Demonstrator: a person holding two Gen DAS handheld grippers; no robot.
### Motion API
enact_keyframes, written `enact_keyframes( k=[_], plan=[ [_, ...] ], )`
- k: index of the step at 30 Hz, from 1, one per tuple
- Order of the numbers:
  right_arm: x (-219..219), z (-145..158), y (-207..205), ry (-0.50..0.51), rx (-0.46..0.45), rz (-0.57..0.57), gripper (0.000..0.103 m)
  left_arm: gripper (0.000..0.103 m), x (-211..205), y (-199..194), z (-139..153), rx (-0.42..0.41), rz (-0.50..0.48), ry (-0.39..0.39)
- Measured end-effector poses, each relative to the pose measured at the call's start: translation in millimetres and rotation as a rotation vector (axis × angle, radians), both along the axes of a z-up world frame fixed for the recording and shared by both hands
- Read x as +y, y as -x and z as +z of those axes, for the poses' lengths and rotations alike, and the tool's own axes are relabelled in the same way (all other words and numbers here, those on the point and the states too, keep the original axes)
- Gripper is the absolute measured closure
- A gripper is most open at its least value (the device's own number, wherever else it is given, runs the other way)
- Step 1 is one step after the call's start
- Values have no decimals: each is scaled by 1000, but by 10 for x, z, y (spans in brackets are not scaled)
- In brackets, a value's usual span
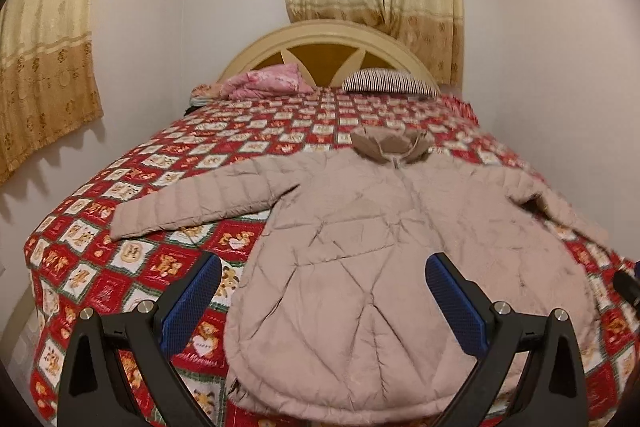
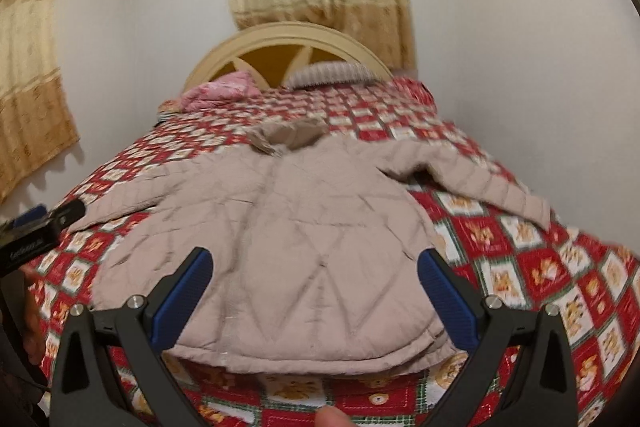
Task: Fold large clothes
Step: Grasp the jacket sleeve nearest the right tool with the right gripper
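Bare bedspread [image 1: 132, 259] is seen left of the jacket [image 1: 380, 267] and at its right; the far end is blocked by two pillows [image 1: 384, 81] and the headboard [image 1: 320, 43].

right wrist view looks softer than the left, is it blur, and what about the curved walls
Right wrist view: motion blur smears the jacket and quilt. Left wrist view: sharper, the jacket's stitching is crisp, with slight smear at its right sleeve. Both views: fisheye bends the walls and darkens the corners.
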State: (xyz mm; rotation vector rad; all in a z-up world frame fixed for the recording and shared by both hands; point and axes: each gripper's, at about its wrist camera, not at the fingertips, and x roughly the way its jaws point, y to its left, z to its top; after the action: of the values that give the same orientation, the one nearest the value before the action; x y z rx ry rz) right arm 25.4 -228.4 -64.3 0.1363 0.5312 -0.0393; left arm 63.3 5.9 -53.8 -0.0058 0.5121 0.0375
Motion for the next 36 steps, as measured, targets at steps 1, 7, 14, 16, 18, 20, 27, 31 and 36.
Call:
enact_keyframes(
  k=[1, 7, 14, 16, 18, 20, 27, 31, 36],
  plan=[
    [-130, -47, -51, -24, 18, -16, 0, 1, -23, -86, -40, 7, -5, -7],
    [-939, -377, -354, -148, 99, -165, 0, 1, -156, -700, -203, 35, -32, -51],
    [-2073, -620, -639, -285, 181, -387, 8, 1, -250, -1388, -369, 69, -27, -94],
    [-2394, -643, -708, -293, 182, -455, 11, 1, -262, -1550, -441, 84, -15, -111],
    [-2697, -666, -767, -303, 186, -508, 13, 1, -237, -1692, -510, 103, 0, -119],
    [-2989, -708, -837, -302, 203, -563, 13, 1, -200, -1797, -580, 122, 21, -118],
    [-3695, -954, -1101, -335, 306, -700, 18, 1, -99, -2083, -933, 235, 70, -86],
    [-3850, -1115, -1289, -336, 378, -694, 27, 1, -78, -2159, -1087, 283, 84, -60],
    [-3800, -1081, -1363, -260, 380, -642, 67, 1, -45, -2200, -1169, 305, 84, -31]
  ],
)
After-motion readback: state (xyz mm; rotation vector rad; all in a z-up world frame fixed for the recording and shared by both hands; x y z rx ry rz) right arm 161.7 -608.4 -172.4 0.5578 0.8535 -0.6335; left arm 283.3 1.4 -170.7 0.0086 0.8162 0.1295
